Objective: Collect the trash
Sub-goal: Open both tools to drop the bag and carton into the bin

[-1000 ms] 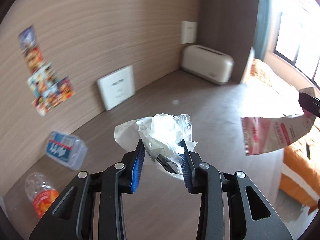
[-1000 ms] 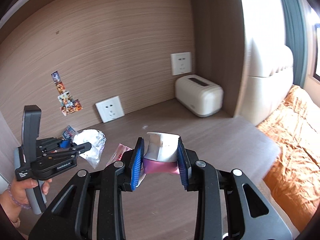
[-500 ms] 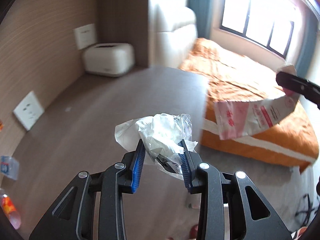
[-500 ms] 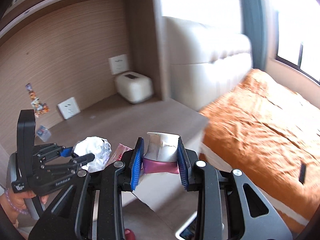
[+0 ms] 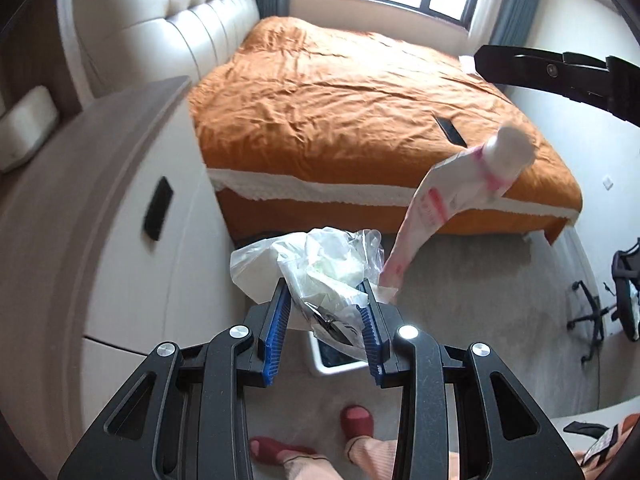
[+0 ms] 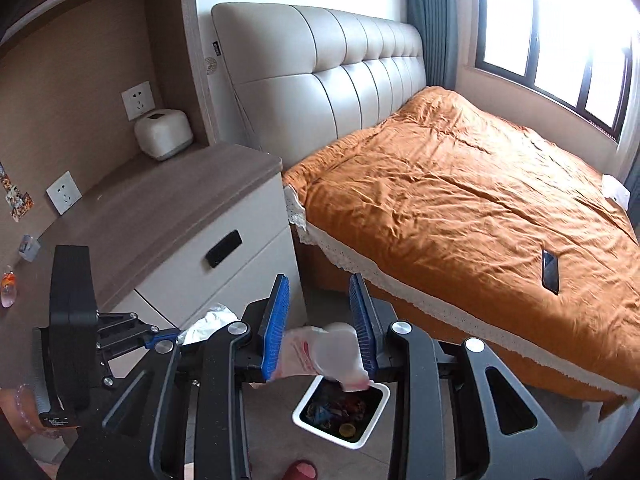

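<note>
My left gripper (image 5: pixel 324 284) is shut on a crumpled clear plastic bag (image 5: pixel 320 260), held over the floor in front of the cabinet. A white-rimmed trash bin (image 6: pixel 304 420) with colourful rubbish inside stands on the floor below both grippers; the left wrist view shows only a corner of the bin (image 5: pixel 334 366). My right gripper (image 6: pixel 320 280) hangs over the bin. The pink-and-white wrapper with a white cap (image 6: pixel 320 354) is blurred and sits low between the jaws, seemingly loose. In the left wrist view the wrapper (image 5: pixel 448 196) hangs clear below the right gripper (image 5: pixel 520 64).
A bed with an orange cover (image 6: pixel 460 200) fills the right, a dark phone (image 6: pixel 551 270) lying on it. A white drawer cabinet (image 6: pixel 192 248) with a white box (image 6: pixel 162 132) on top stands on the left. The person's red slippers (image 5: pixel 356 420) are near the bin. An office chair (image 5: pixel 592 312) stands farther off.
Both grippers swung from the cabinet top toward the bed and tipped down over the floor bin. The wrapper slid down out of the right pads. The left still holds the bag.
</note>
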{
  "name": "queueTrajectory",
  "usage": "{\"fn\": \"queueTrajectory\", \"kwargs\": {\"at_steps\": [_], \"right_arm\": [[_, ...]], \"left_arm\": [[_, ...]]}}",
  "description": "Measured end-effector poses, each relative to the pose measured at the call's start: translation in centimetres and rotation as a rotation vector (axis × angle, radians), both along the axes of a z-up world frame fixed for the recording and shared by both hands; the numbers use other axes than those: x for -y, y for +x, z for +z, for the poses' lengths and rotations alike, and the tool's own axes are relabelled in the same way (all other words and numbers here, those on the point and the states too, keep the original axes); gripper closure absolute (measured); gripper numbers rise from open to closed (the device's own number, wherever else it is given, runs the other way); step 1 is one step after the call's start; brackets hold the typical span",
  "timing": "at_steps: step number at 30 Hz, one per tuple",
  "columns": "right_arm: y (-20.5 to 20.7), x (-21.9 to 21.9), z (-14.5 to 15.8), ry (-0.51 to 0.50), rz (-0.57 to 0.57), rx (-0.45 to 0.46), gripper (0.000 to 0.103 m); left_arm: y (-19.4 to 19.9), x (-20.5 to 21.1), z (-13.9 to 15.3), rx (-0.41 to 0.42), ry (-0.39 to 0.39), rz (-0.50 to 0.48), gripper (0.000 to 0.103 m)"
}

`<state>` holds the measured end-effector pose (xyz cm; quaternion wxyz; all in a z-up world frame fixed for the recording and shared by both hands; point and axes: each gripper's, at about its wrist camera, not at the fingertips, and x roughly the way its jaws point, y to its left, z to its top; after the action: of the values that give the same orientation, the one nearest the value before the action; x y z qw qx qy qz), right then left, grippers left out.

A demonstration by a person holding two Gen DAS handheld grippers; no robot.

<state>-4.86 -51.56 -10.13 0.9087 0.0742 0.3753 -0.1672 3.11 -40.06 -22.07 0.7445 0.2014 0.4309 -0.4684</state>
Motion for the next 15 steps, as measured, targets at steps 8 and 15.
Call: {"fn": "queueTrajectory", "kwargs": {"at_steps": [8, 15], "right_arm": [[1.4, 5.1, -13.3, 0.222, -0.027, -0.123, 0.011], [-1.1, 8.7, -22.3, 0.266, -0.155, -0.246, 0.005]], "left_arm": [[-0.4, 5.9, -12.8, -0.142, 0.076, -0.113, 0.042], [0.2, 7.4, -24.3, -0.184, 0.155, -0.12, 0.005]]}}
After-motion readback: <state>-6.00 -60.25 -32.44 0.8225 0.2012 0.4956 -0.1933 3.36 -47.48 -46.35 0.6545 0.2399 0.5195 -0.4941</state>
